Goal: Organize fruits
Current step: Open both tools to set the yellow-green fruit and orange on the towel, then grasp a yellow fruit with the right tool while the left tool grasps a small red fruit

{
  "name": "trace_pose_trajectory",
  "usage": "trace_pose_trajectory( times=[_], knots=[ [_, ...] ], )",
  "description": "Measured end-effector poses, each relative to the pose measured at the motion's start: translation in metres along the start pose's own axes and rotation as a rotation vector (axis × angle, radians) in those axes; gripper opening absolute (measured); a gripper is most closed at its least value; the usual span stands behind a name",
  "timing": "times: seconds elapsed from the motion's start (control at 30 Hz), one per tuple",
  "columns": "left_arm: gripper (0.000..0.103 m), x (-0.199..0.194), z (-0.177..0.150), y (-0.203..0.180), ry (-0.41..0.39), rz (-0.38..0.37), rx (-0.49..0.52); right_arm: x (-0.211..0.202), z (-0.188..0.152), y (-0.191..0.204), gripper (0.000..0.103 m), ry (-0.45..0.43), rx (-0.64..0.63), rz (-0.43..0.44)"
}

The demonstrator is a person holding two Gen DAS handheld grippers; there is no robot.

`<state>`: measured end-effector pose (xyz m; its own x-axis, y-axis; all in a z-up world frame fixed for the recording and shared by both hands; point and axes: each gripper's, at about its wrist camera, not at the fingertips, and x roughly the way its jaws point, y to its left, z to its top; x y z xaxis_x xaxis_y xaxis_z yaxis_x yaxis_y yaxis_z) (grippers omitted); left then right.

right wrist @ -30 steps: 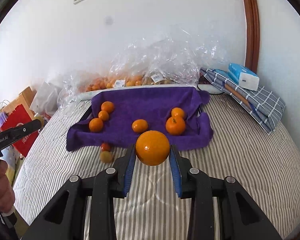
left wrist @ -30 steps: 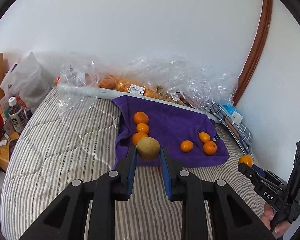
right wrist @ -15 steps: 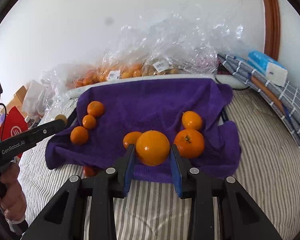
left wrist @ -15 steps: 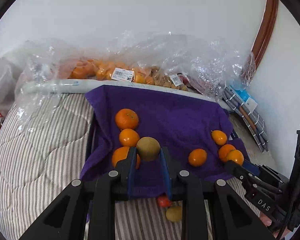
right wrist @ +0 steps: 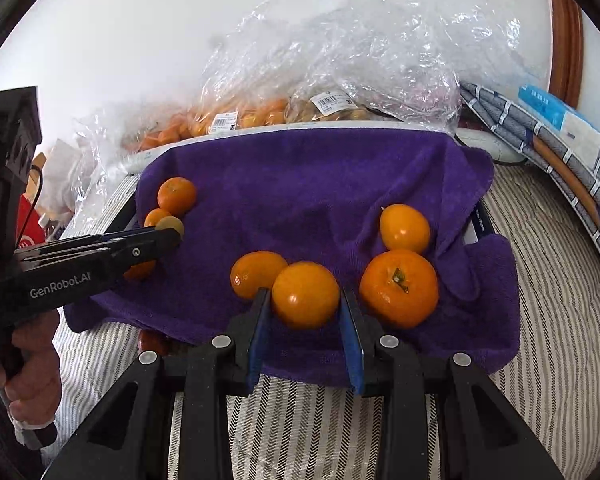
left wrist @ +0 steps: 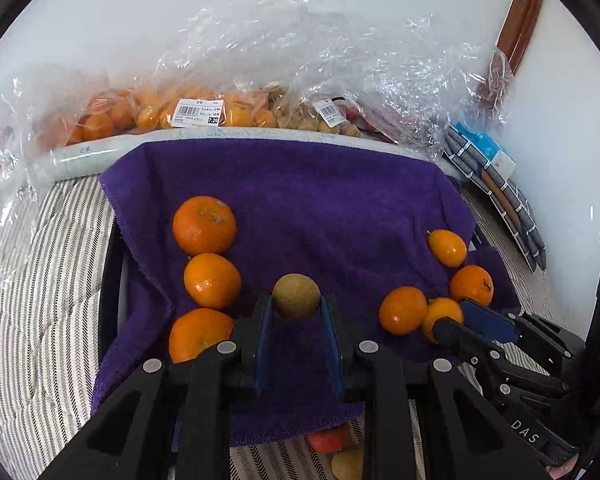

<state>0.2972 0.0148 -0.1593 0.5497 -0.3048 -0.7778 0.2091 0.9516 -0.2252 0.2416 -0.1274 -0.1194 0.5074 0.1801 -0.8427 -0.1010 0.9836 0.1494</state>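
My left gripper [left wrist: 296,306] is shut on a round brown-green fruit [left wrist: 296,295] and holds it over the purple towel [left wrist: 320,200], just right of three oranges in a column [left wrist: 211,280]. My right gripper [right wrist: 305,304] is shut on an orange [right wrist: 305,294] over the towel's [right wrist: 300,184] near edge, between a small orange [right wrist: 252,272] and a large stemmed one [right wrist: 398,286]. The right gripper also shows in the left wrist view [left wrist: 446,322] beside three more oranges [left wrist: 402,309].
Clear plastic bags of oranges and brown fruit [left wrist: 228,112] lie along the wall behind the towel. A red fruit [left wrist: 328,438] and a brown one [left wrist: 346,464] lie on the striped bedcover [left wrist: 40,300] by the towel's near edge. Folded checked cloth and a blue box [right wrist: 556,120] sit at right.
Both grippers have moved forward with their fruit, from over the striped bedcover to over the purple towel. The fruit on the towel has not moved.
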Motion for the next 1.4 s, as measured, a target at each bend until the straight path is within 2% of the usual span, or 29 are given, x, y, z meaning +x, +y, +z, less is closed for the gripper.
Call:
trace_pose_trajectory(
  times=[0.17, 0.33, 0.5, 0.57, 0.7, 0.9, 0.97, 1.0, 1.17, 1.4],
  knots=[
    [0.023, -0.003, -0.001, 0.005, 0.014, -0.045, -0.017, -0.004, -0.001, 0.003, 0.043, -0.003, -0.006, 0.0],
    [0.027, -0.032, -0.004, 0.012, -0.037, -0.025, -0.023, -0.026, -0.006, 0.014, 0.044, -0.023, -0.003, -0.003],
    [0.03, -0.073, -0.019, 0.036, -0.104, 0.016, -0.073, -0.046, -0.022, 0.041, 0.044, -0.034, -0.036, 0.023],
    [0.032, -0.085, -0.026, 0.046, -0.106, 0.021, -0.089, -0.046, -0.031, 0.055, 0.041, -0.02, -0.058, 0.055],
    [0.032, -0.108, -0.046, 0.07, -0.129, 0.095, -0.119, -0.04, -0.045, 0.082, 0.04, 0.003, -0.094, 0.099],
    [0.032, -0.117, -0.076, 0.098, -0.097, 0.134, -0.171, -0.014, -0.053, 0.101, 0.04, 0.042, -0.121, 0.047],
    [0.032, -0.114, -0.082, 0.101, -0.086, 0.142, -0.17, -0.003, -0.054, 0.103, 0.03, 0.069, -0.13, 0.04],
    [0.032, -0.112, -0.084, 0.102, -0.084, 0.144, -0.165, 0.001, -0.054, 0.104, 0.029, 0.081, -0.137, 0.037],
    [0.032, -0.097, -0.089, 0.088, -0.053, 0.11, -0.132, -0.013, -0.057, 0.098, 0.028, 0.052, -0.148, 0.041],
    [0.032, -0.065, -0.086, 0.025, -0.035, 0.019, -0.048, -0.05, -0.069, 0.057, 0.029, 0.021, -0.117, 0.003]
  ],
)
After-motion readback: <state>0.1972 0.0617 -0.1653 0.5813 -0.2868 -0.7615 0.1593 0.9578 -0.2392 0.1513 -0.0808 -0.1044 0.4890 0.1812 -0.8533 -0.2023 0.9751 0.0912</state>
